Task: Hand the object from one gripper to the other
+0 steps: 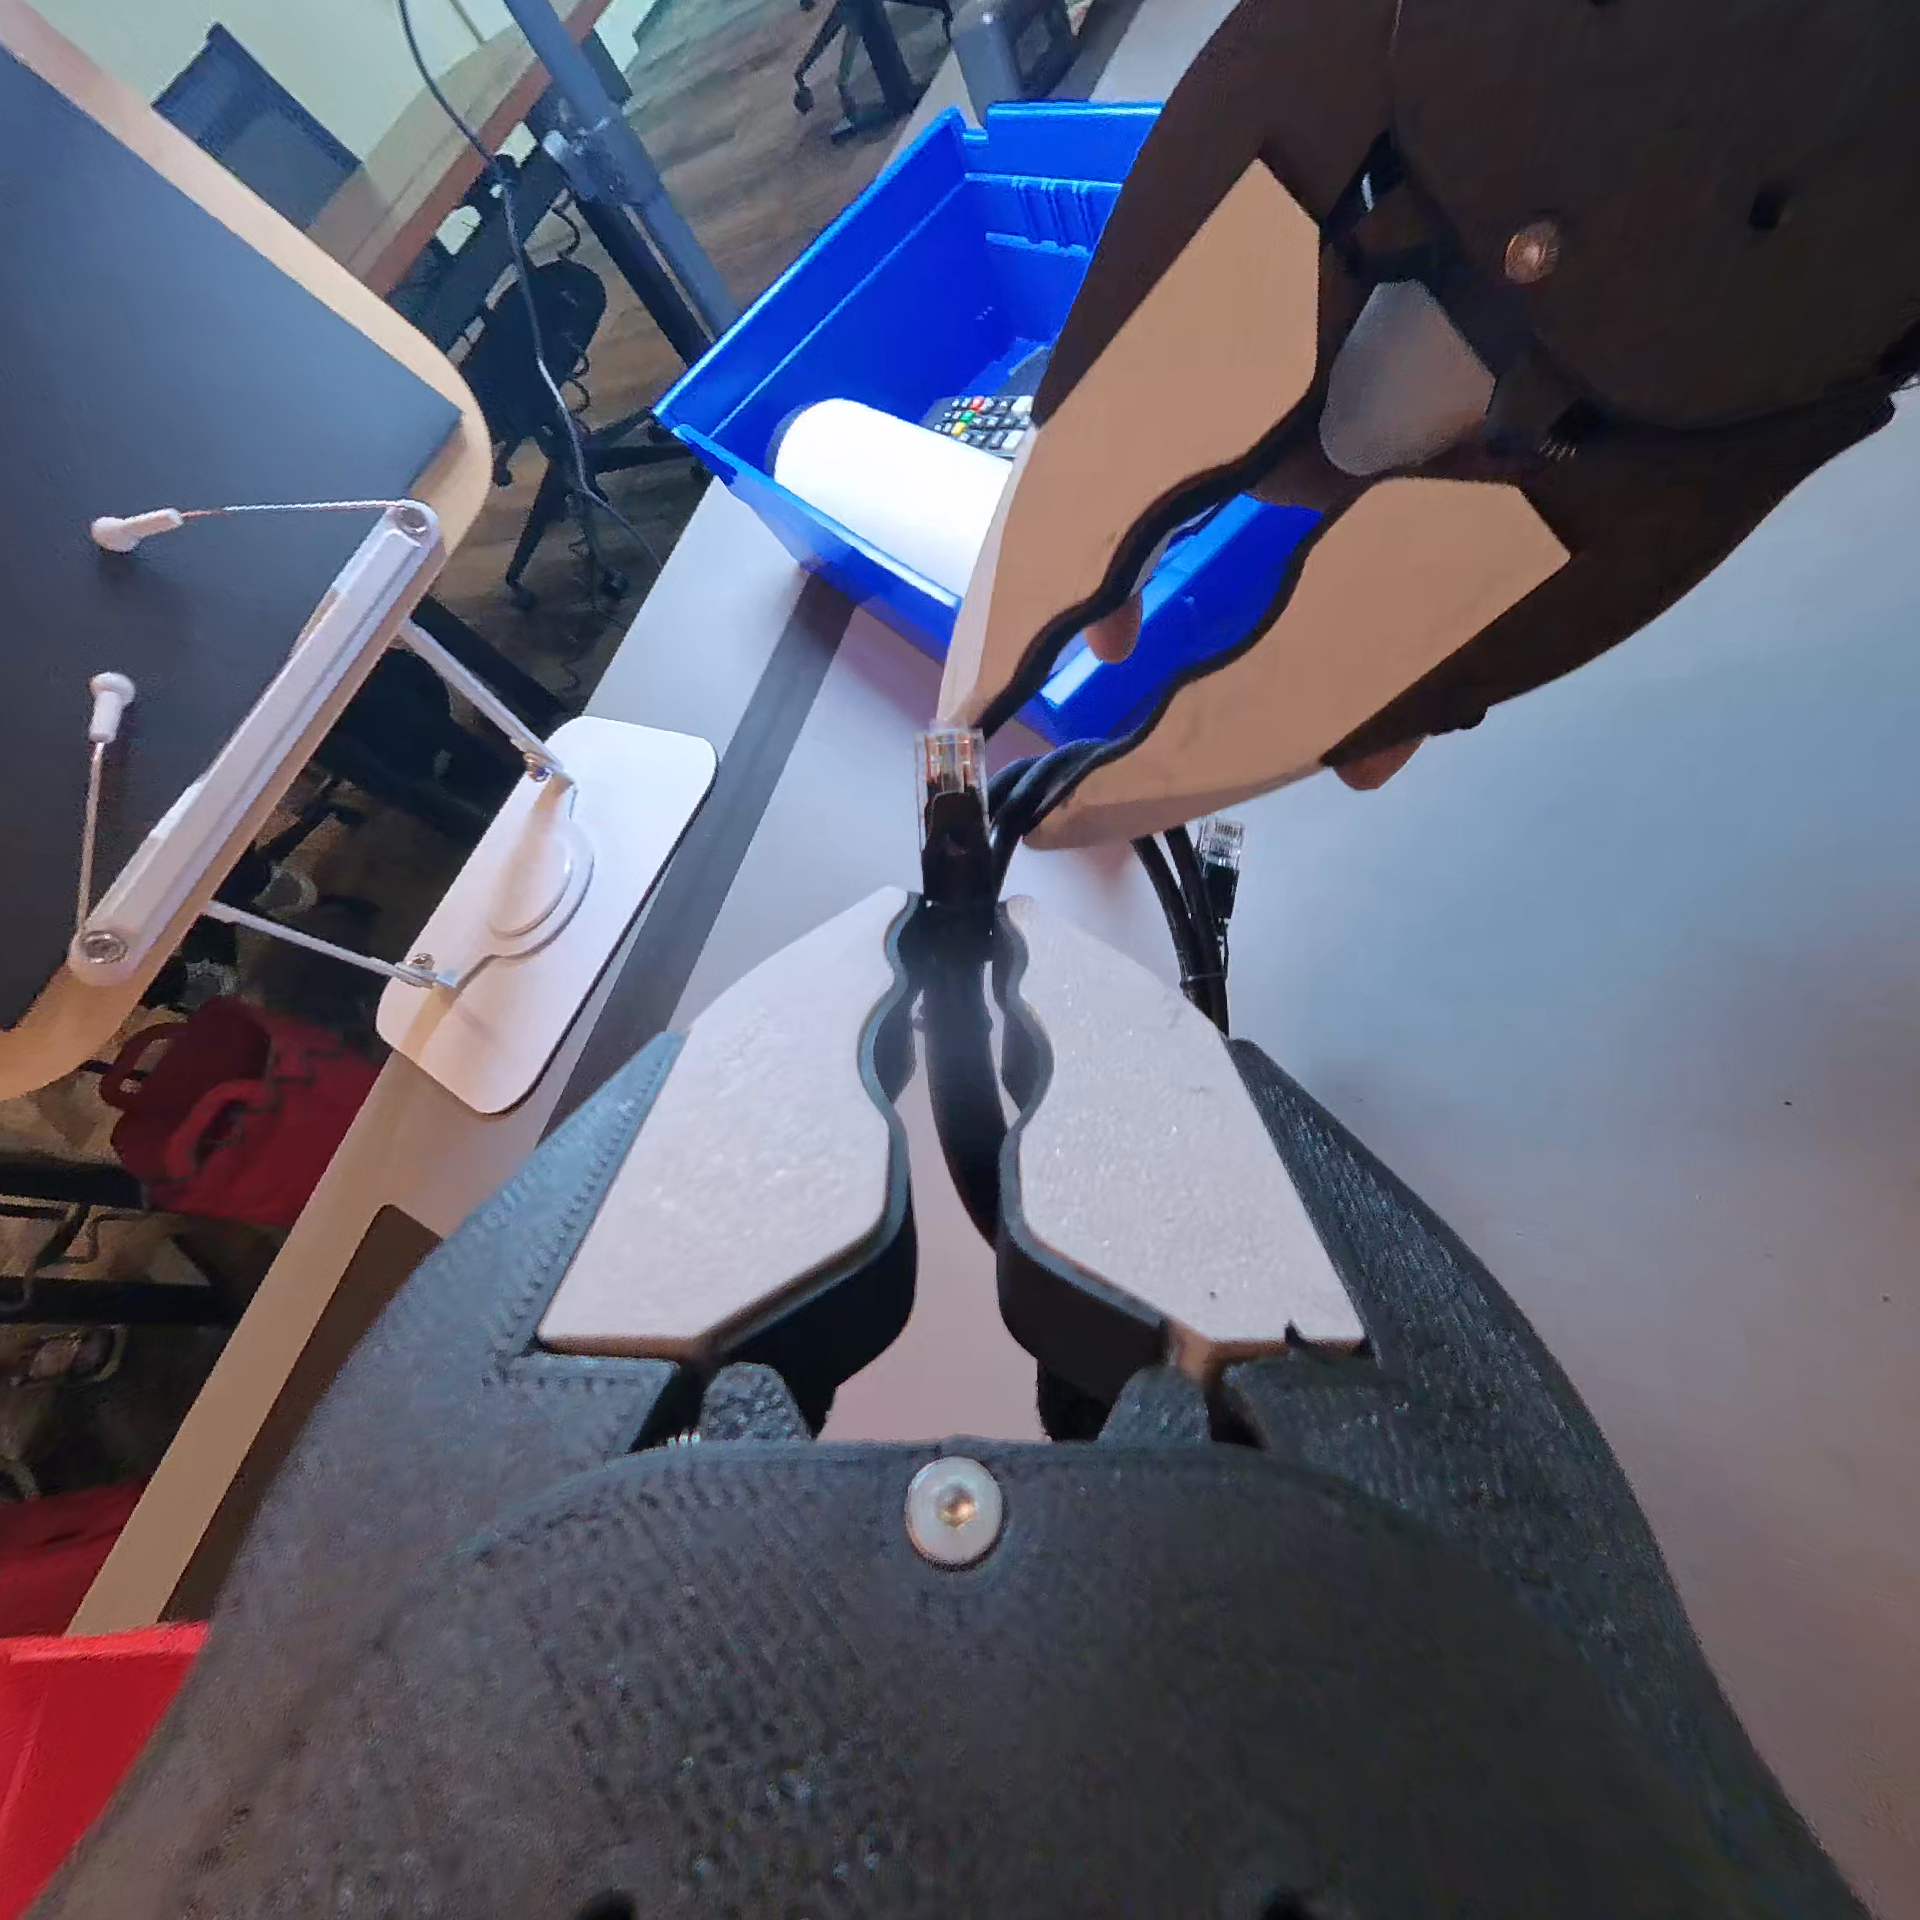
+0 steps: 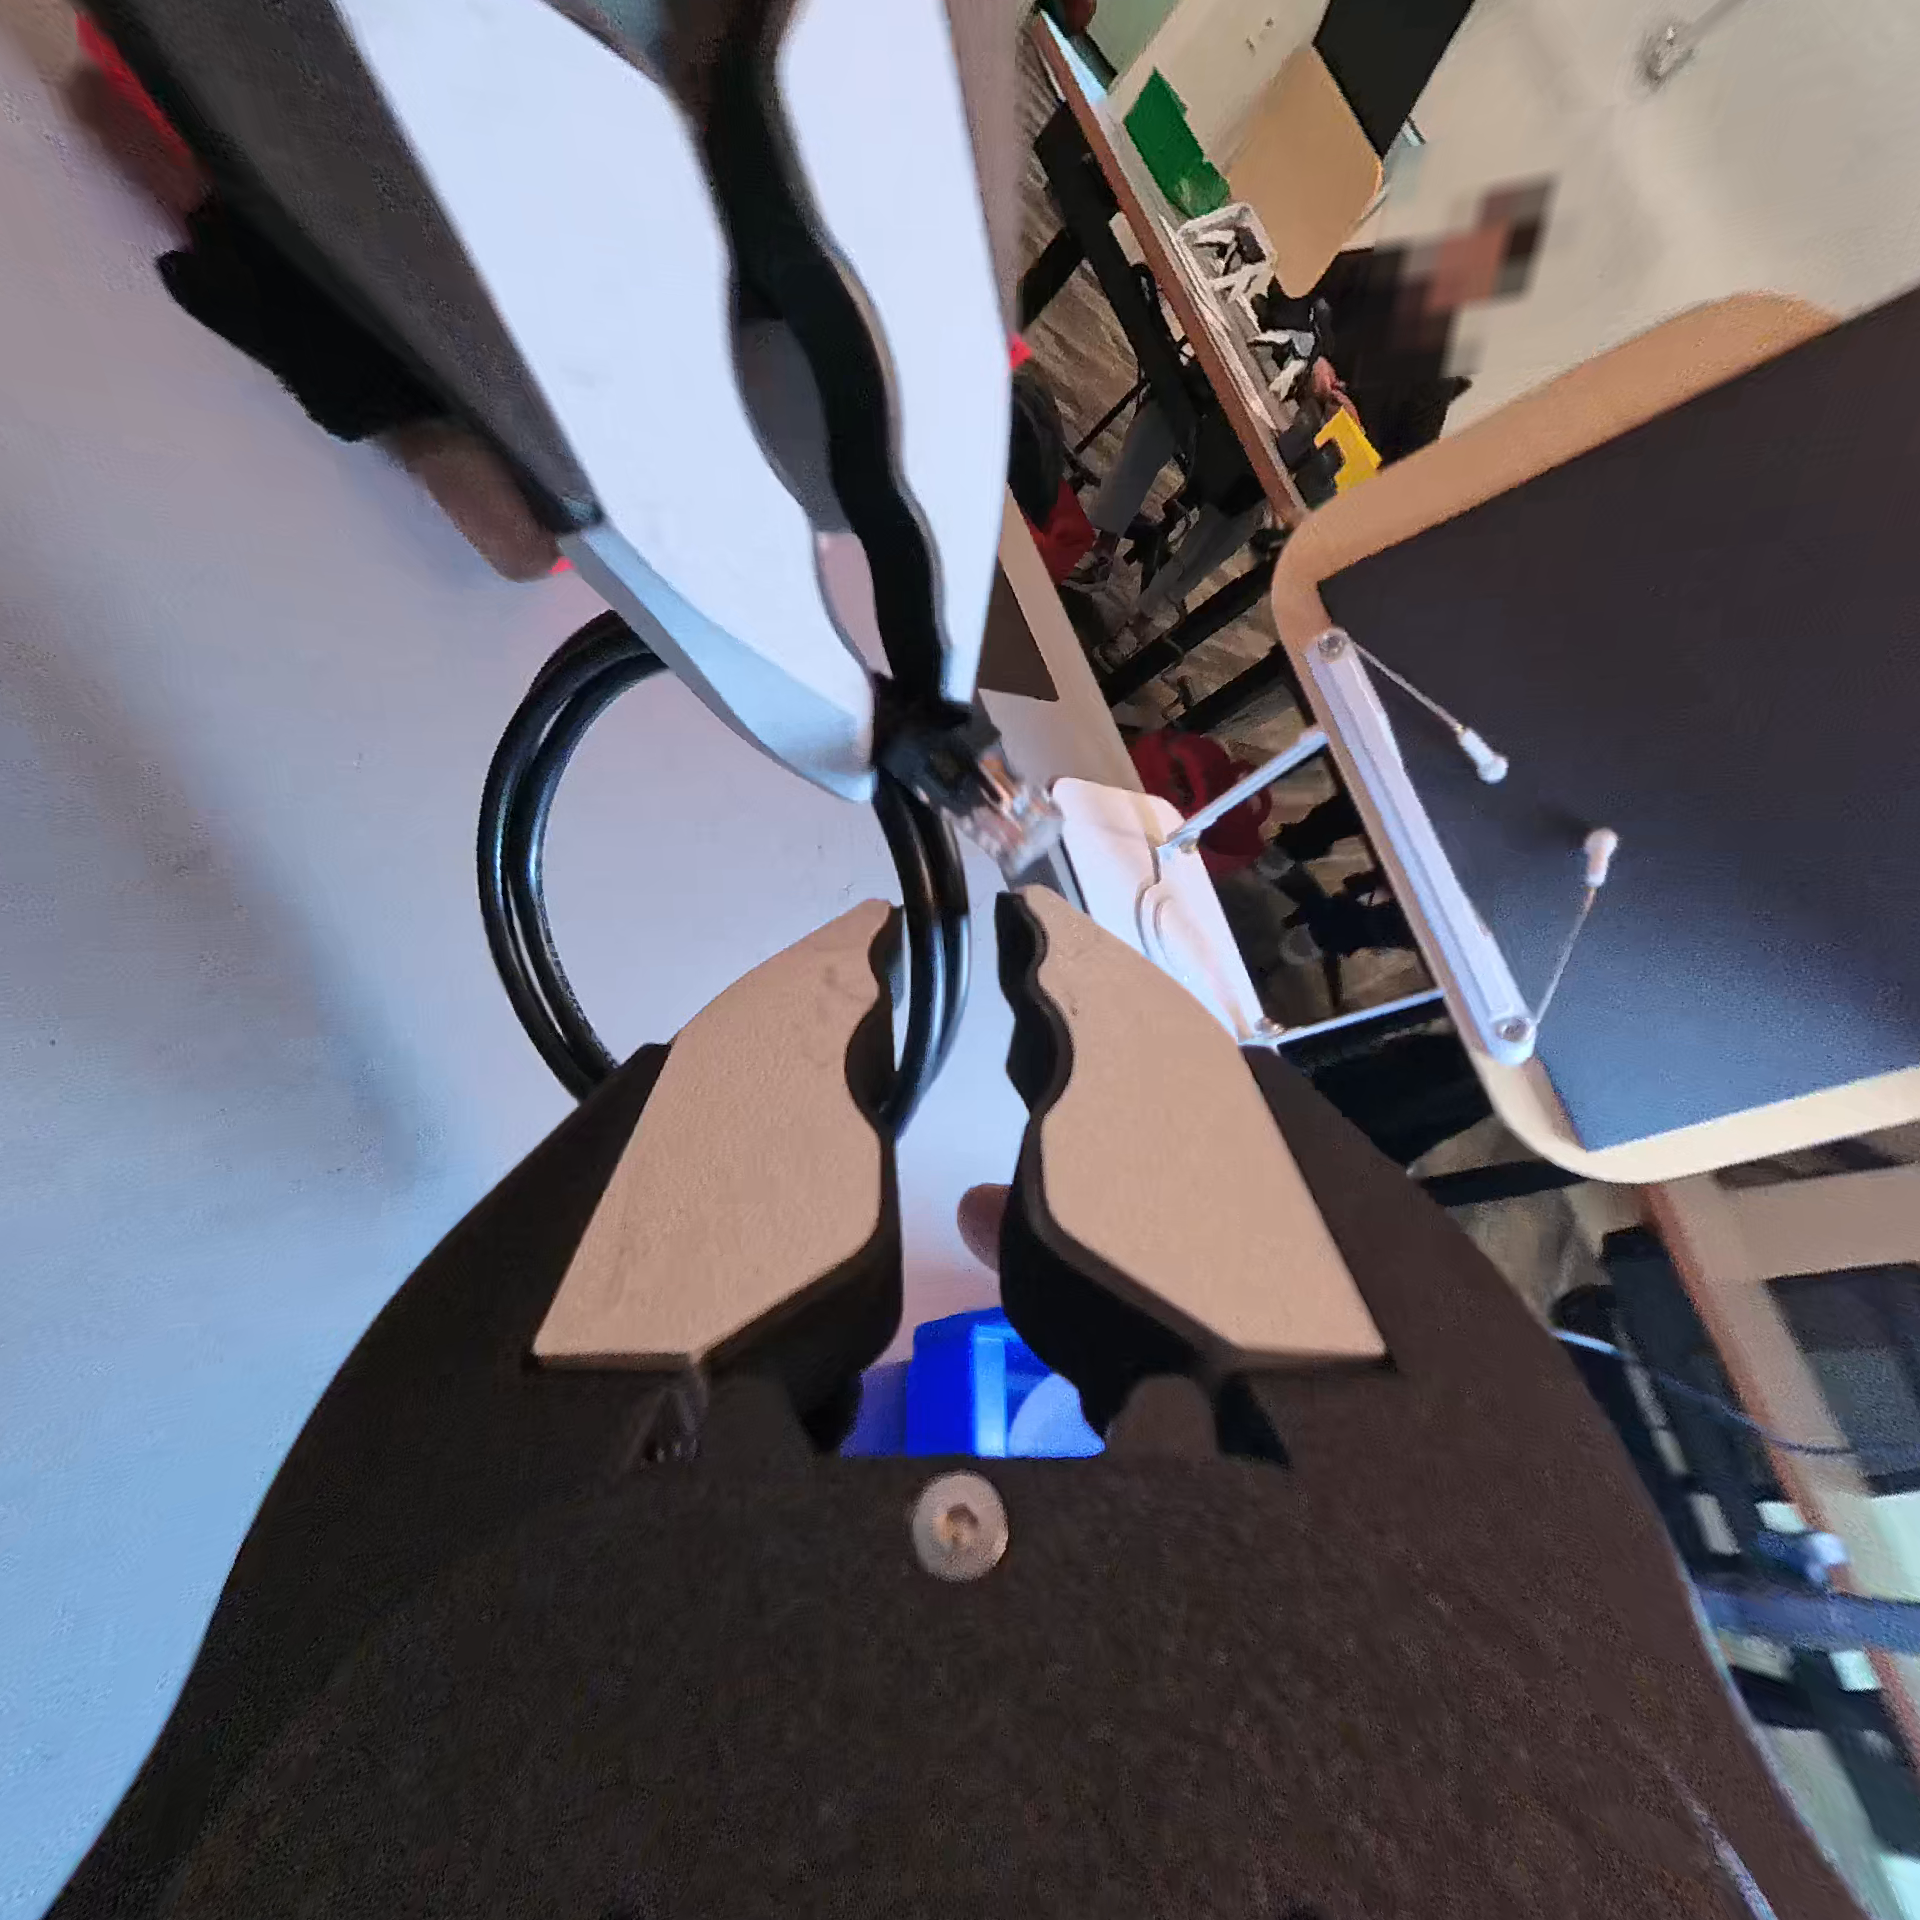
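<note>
Left gripper (image 1: pixel 951 914) is clamping the coiled cable (image 2: pixel 520 862) mid-frame; right gripper (image 2: pixel 945 904), jaws parted around the loops, should be closing squarely before any release.

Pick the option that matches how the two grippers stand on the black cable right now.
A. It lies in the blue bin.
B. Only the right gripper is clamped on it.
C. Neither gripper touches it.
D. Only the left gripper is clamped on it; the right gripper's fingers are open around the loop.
D: the left gripper is shut on the black cable just behind its clear plug, while the right gripper has a gap between its fingers with the loop passing through.
</note>
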The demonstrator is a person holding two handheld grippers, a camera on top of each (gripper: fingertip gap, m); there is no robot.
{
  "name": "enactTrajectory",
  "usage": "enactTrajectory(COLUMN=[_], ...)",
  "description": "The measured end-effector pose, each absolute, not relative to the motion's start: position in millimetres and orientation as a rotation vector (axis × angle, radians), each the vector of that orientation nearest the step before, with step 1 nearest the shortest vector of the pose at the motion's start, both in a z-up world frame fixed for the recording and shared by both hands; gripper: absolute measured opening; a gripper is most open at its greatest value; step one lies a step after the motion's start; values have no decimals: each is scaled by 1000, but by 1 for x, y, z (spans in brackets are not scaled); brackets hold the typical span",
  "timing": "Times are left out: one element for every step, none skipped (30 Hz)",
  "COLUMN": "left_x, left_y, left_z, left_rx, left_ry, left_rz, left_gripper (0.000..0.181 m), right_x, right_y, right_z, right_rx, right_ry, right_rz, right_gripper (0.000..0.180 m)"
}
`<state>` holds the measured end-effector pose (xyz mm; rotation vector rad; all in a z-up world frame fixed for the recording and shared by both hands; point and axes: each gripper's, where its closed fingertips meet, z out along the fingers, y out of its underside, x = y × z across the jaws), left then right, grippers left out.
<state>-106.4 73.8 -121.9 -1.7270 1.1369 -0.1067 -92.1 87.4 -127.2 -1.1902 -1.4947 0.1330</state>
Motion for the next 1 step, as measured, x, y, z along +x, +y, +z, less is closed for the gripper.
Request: enactTrajectory(left_x=[-105], left_y=[73], left_z=[-123], left_rx=[-1724], left_ry=[1146], left_rz=[-103], left_gripper=[12], right_x=[-93], right_y=[86], right_z=[-127], right_rx=[-1162], right_ry=[-1501], right_rz=[97], right_gripper=[15])
